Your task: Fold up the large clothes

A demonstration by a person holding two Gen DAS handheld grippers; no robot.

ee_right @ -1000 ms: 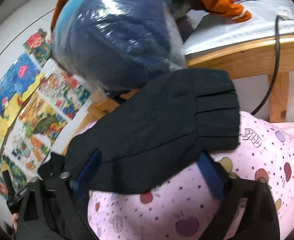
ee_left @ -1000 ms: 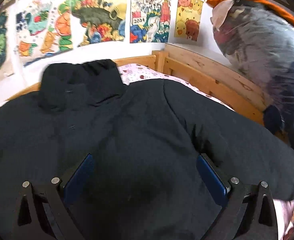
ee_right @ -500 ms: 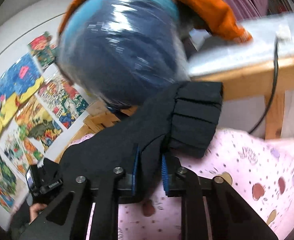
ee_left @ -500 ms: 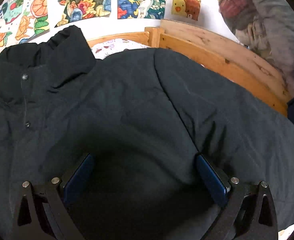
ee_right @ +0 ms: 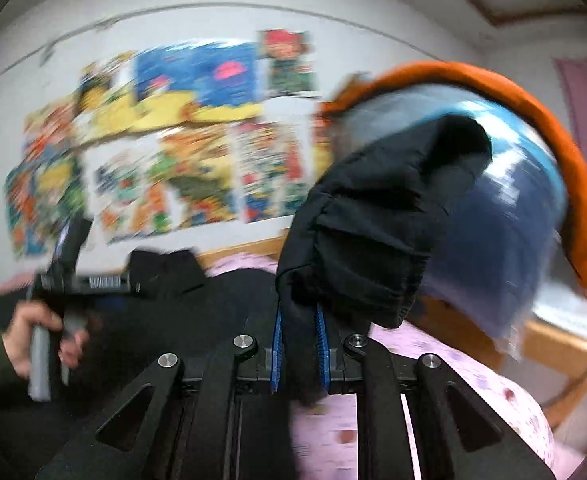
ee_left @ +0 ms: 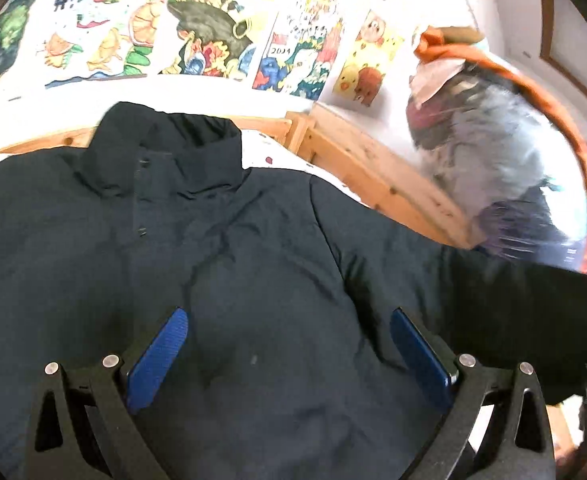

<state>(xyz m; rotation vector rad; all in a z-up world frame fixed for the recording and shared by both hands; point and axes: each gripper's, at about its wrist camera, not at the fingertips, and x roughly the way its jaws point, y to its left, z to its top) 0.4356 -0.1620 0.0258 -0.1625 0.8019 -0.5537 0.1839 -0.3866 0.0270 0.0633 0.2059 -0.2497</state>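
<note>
Dark jacket [ee_left: 253,264] spread across most of the bed, collar toward the postered wall [ee_left: 213,92]. Wooden bed rail [ee_left: 377,176] bounding the far right edge. Bulky plastic-wrapped bundle [ee_right: 505,240] looming just beyond the raised cuff [ee_right: 373,232]. Bare pink sheet [ee_right: 473,384] open lower right.

the jacket [ee_left: 253,264] is dark matt cloth, softly padded and creased, its cuff [ee_right: 369,248] gathered into ribbed folds. the gripper fingers [ee_left: 157,354] wear blue ribbed pads on matt black plastic frames – small shiny metal screws [ee_left: 111,360] dot them. the bed frame [ee_left: 377,176] is pale bare wood, knots showing. the sheet [ee_right: 473,376] is pink printed cloth. the posters [ee_left: 209,36] look like flat matt paper. the bundle [ee_left: 493,152] is wrapped in glossy clear plastic – orange cloth [ee_right: 565,168] lies over it.
</note>
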